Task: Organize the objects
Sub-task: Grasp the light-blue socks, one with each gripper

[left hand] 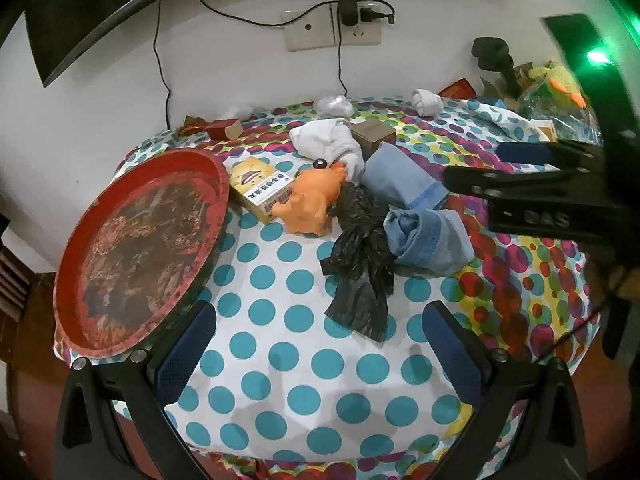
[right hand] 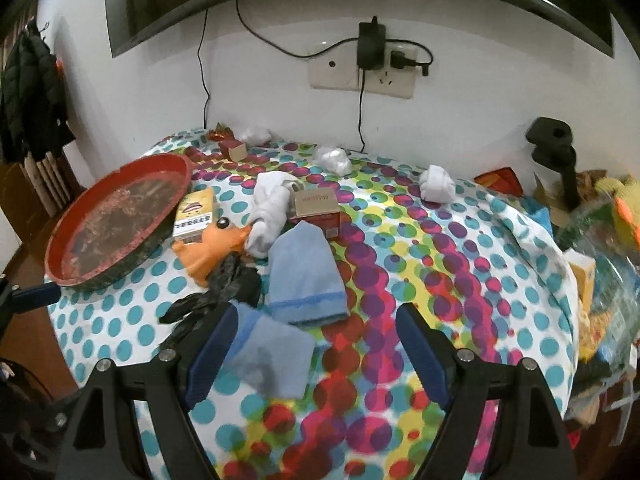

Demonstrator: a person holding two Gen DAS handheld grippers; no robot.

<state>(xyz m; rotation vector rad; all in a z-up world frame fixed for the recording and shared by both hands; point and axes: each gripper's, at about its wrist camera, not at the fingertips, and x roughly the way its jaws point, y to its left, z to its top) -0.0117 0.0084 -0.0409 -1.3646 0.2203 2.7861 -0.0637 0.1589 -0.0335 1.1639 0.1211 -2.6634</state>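
Observation:
A round red tray (left hand: 136, 248) (right hand: 116, 220) lies at the table's left edge. Beside it sit a yellow box (left hand: 260, 188) (right hand: 194, 216), an orange toy (left hand: 312, 200) (right hand: 208, 252), a black plastic bag (left hand: 360, 264) (right hand: 212, 296), a rolled blue cloth (left hand: 428, 240) (right hand: 272, 356), a flat blue cloth (left hand: 404, 180) (right hand: 304, 276) and white socks (left hand: 328, 140) (right hand: 272, 204). My left gripper (left hand: 320, 356) is open and empty over the dotted cloth, near the tray. My right gripper (right hand: 316, 356) (left hand: 472, 166) is open, its left finger beside the rolled blue cloth.
A brown box (right hand: 318, 208) (left hand: 372, 134), a white sock ball (right hand: 436, 184), a small red box (right hand: 234, 148) and crumpled white bits (right hand: 334, 160) lie further back. Bags and clutter (right hand: 592, 264) crowd the right edge. A wall with sockets (right hand: 362, 72) stands behind.

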